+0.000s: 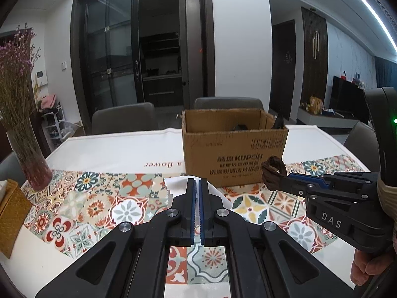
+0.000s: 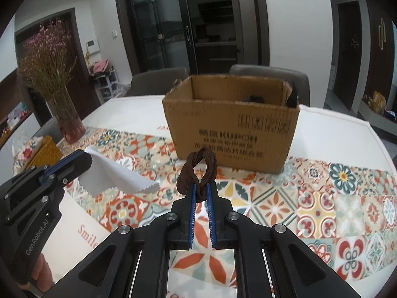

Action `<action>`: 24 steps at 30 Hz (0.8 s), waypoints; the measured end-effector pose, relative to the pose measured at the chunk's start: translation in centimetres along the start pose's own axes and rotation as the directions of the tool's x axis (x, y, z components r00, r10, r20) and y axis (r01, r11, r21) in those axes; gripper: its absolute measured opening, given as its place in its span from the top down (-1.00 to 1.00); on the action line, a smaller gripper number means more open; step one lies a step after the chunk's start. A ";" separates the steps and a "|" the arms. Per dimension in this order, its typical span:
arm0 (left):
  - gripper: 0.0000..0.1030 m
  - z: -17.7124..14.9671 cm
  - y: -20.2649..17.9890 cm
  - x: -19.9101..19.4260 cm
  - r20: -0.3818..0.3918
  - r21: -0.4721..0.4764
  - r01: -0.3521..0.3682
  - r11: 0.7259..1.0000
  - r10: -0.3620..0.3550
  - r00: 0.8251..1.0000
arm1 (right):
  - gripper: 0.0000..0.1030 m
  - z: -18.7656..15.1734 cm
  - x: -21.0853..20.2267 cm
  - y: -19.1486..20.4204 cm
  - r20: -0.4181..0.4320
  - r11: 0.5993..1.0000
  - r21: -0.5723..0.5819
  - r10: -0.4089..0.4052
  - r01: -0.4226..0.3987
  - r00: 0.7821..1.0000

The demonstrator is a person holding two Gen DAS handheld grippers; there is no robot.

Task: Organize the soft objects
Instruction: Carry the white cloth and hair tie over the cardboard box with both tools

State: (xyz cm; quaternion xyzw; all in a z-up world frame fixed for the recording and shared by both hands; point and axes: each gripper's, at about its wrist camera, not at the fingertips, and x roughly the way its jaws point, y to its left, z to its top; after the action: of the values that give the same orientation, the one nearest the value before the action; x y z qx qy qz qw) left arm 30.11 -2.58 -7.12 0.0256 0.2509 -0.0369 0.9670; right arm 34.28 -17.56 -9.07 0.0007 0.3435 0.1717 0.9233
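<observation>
My left gripper (image 1: 197, 181) is shut on a white cloth (image 1: 176, 186) with a zigzag edge, held above the patterned tablecloth. From the right wrist view the same cloth (image 2: 116, 173) hangs from the left gripper (image 2: 85, 156) at the left. My right gripper (image 2: 201, 186) is shut on a brown braided hair band (image 2: 196, 168), whose loop stands up above the fingertips. In the left wrist view the band (image 1: 273, 173) sticks out of the right gripper (image 1: 285, 178) at the right. An open cardboard box (image 1: 233, 149) stands just behind both, with something dark inside.
A glass vase of dried purple flowers (image 1: 29, 164) stands at the left, with a yellow woven tissue box (image 1: 12, 211) beside it. Grey chairs (image 1: 124, 118) line the table's far side. A hand (image 1: 367, 268) holds the right gripper's handle.
</observation>
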 end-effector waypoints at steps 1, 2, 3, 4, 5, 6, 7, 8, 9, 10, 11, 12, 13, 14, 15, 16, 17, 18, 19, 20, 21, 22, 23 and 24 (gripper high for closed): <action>0.91 0.3 0.0 -0.2 0.009 0.002 0.002 1.000 -0.002 1.000 | 0.80 0.2 -0.2 0.0 0.007 1.000 0.001 -0.004 0.004 1.000; 0.91 0.6 0.0 -0.3 0.017 0.004 0.003 1.000 -0.003 1.000 | 0.80 0.4 -0.5 0.0 0.014 1.000 0.003 -0.007 0.007 1.000; 0.91 0.8 0.0 -0.4 0.023 0.006 0.005 1.000 -0.005 1.000 | 0.79 0.7 -0.8 0.0 0.023 1.000 0.007 -0.008 0.008 1.000; 0.91 1.2 0.0 -0.6 0.033 0.008 0.007 1.000 -0.008 0.999 | 0.80 1.0 -1.0 0.0 0.032 1.000 0.009 -0.011 0.011 0.999; 0.91 1.4 0.0 -0.6 0.039 0.009 0.008 1.000 -0.009 0.999 | 0.80 1.2 -1.3 0.0 0.041 1.000 0.011 -0.015 0.014 0.999; 0.91 1.7 0.0 -0.8 0.047 0.010 0.010 1.000 -0.011 0.999 | 0.80 1.4 -1.6 -0.1 0.048 1.000 0.013 -0.017 0.016 0.999; 0.91 2.0 -0.1 -0.9 0.055 0.012 0.013 1.000 -0.014 0.998 | 0.80 1.6 -1.8 -0.1 0.057 1.000 0.016 -0.020 0.019 0.998; 0.91 2.3 -0.2 -1.0 0.062 0.014 0.016 1.000 -0.017 0.998 | 0.79 1.8 -2.0 -0.1 0.063 1.000 0.017 -0.022 0.021 0.998; 0.91 2.6 -0.2 -1.1 0.069 0.015 0.019 1.000 -0.020 0.997 | 0.80 2.1 -2.3 -0.2 0.072 1.000 0.020 -0.025 0.023 0.997; 0.91 3.0 -0.3 -1.2 0.080 0.017 0.023 1.000 -0.024 0.997 | 0.80 2.4 -2.6 -0.2 0.080 0.999 0.023 -0.027 0.025 0.996; 0.91 3.2 -0.4 -1.3 0.086 0.019 0.025 1.000 -0.026 0.996 | 0.80 2.6 -2.8 -0.3 0.087 0.999 0.025 -0.030 0.028 0.996; 0.91 3.6 -0.5 -1.4 0.096 0.021 0.029 0.999 -0.031 0.995 | 0.80 3.0 -3.1 -0.4 0.097 0.999 0.026 -0.034 0.031 0.995; 0.91 3.9 -0.5 -1.4 0.103 0.021 0.032 0.999 -0.034 0.994 | 0.80 3.2 -3.2 -0.5 0.105 0.999 0.029 -0.037 0.034 0.994; 0.91 4.2 -0.6 -1.4 0.109 0.021 0.035 0.999 -0.037 0.993 | 0.79 3.4 -3.4 -0.6 0.114 0.999 0.033 -0.040 0.037 0.993; 0.91 4.7 -0.6 -1.5 0.120 0.023 0.039 0.999 -0.041 0.992 | 0.79 3.8 -3.7 -0.8 0.125 0.999 0.038 -0.044 0.039 0.991; 0.91 5.0 -0.7 -1.5 0.128 0.025 0.040 0.999 -0.042 0.991 | 0.80 4.1 -3.9 -0.9 0.134 0.998 0.041 -0.046 0.041 0.990; 0.91 5.3 -0.8 -1.5 0.138 0.027 0.040 0.999 -0.044 0.989 | 0.80 4.3 -4.1 -1.0 0.142 0.998 0.044 -0.050 0.045 0.989; 0.91 5.6 -0.9 -1.5 0.146 0.029 0.041 0.999 -0.045 0.988 | 0.79 4.7 -4.3 -1.1 0.153 0.998 0.048 -0.055 0.048 0.987; 0.91 6.0 -1.0 -1.5 0.156 0.031 0.042 0.999 -0.046 0.987 | 0.79 4.9 -4.4 -1.2 0.159 0.998 0.051 -0.056 0.049 0.986; 0.91 6.3 -1.1 -1.5 0.162 0.033 0.043 0.999 -0.048 0.986 | 0.79 5.2 -4.6 -1.4 0.168 0.997 0.054 -0.058 0.049 0.984; 0.91 6.6 -1.2 -1.5 0.169 0.034 0.045 0.998 -0.051 0.984 | 0.79 5.5 -4.7 -1.4 0.173 0.997 0.055 -0.061 0.052 0.983; 0.91 7.0 -1.3 -1.4 0.179 0.035 0.047 0.998 -0.053 0.982 | 0.79 5.7 -4.8 -1.5 0.180 0.997 0.056 -0.064 0.054 0.982; 0.91 7.2 -1.3 -1.4 0.184 0.036 0.048 0.998 -0.053 0.982 | 0.79 5.9 -4.9 -1.5 0.185 0.997 0.057 -0.064 0.054 0.981; 0.91 7.5 -1.4 -1.3 0.191 0.036 0.048 0.998 -0.054 0.980 | 0.79 6.2 -5.0 -1.6 0.191 0.997 0.058 -0.066 0.056 0.979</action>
State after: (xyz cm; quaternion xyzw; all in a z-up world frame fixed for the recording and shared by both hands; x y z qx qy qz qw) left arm 32.52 -4.38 0.00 0.0309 0.1566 -0.0678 0.9848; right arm 35.20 -19.97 -1.31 0.0308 0.2568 0.1334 0.9567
